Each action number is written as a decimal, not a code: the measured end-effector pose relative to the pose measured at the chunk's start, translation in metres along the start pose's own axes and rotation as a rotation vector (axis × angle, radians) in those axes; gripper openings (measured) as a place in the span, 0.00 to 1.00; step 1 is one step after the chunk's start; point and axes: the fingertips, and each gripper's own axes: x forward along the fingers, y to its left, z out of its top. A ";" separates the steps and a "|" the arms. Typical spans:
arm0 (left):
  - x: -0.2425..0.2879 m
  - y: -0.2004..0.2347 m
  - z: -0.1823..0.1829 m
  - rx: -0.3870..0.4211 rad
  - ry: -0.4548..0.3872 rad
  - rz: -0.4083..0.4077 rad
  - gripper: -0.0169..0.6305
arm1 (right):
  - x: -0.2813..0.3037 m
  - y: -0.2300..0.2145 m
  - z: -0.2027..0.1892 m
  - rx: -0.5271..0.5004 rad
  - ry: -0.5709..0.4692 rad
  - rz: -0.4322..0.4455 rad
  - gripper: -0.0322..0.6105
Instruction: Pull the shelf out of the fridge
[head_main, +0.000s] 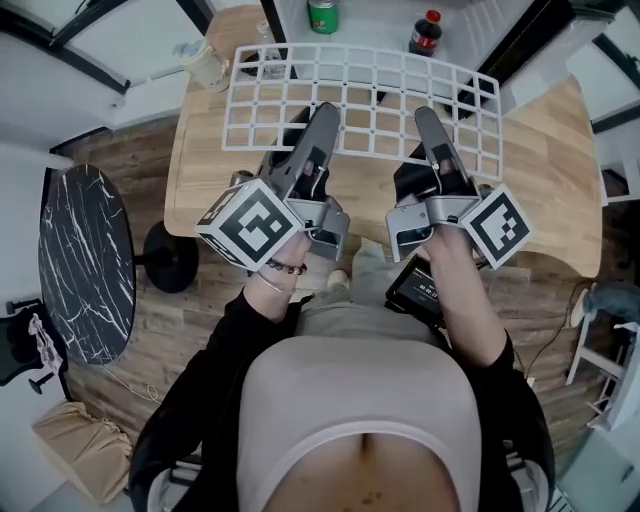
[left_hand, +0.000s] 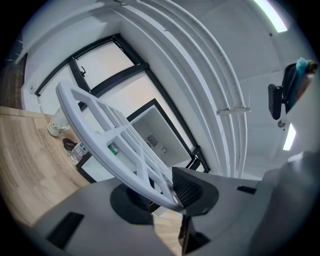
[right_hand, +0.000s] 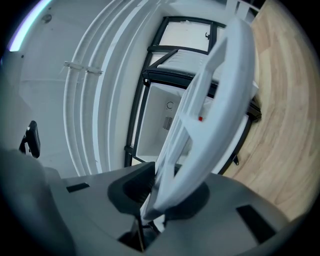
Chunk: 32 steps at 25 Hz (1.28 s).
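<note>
A white grid shelf (head_main: 360, 95) hangs level over the wooden table (head_main: 200, 180), outside the fridge. My left gripper (head_main: 320, 112) is shut on its near edge left of centre. My right gripper (head_main: 428, 116) is shut on the same edge right of centre. In the left gripper view the shelf (left_hand: 107, 135) runs up to the left from the jaws of the left gripper (left_hand: 165, 196), its rim pinched against the ribbed pad. In the right gripper view the shelf (right_hand: 220, 100) rises edge-on from the clamped jaws of the right gripper (right_hand: 154, 197). The open white fridge (left_hand: 150, 130) stands behind.
A green can (head_main: 323, 15) and a dark cola bottle (head_main: 426, 32) stand in the fridge at the top. A plastic cup (head_main: 205, 65) and a water bottle (head_main: 270, 60) sit at the table's far left. A black marble round table (head_main: 85, 260) stands to the left.
</note>
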 end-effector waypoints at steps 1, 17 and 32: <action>-0.008 -0.003 -0.002 0.002 -0.001 -0.005 0.21 | -0.007 0.004 -0.004 -0.002 -0.004 0.006 0.16; -0.024 -0.006 -0.006 -0.026 0.008 0.005 0.21 | -0.019 0.011 -0.013 0.000 0.026 -0.009 0.16; -0.047 -0.021 -0.004 -0.020 -0.016 -0.010 0.20 | -0.040 0.025 -0.021 0.005 0.023 0.014 0.16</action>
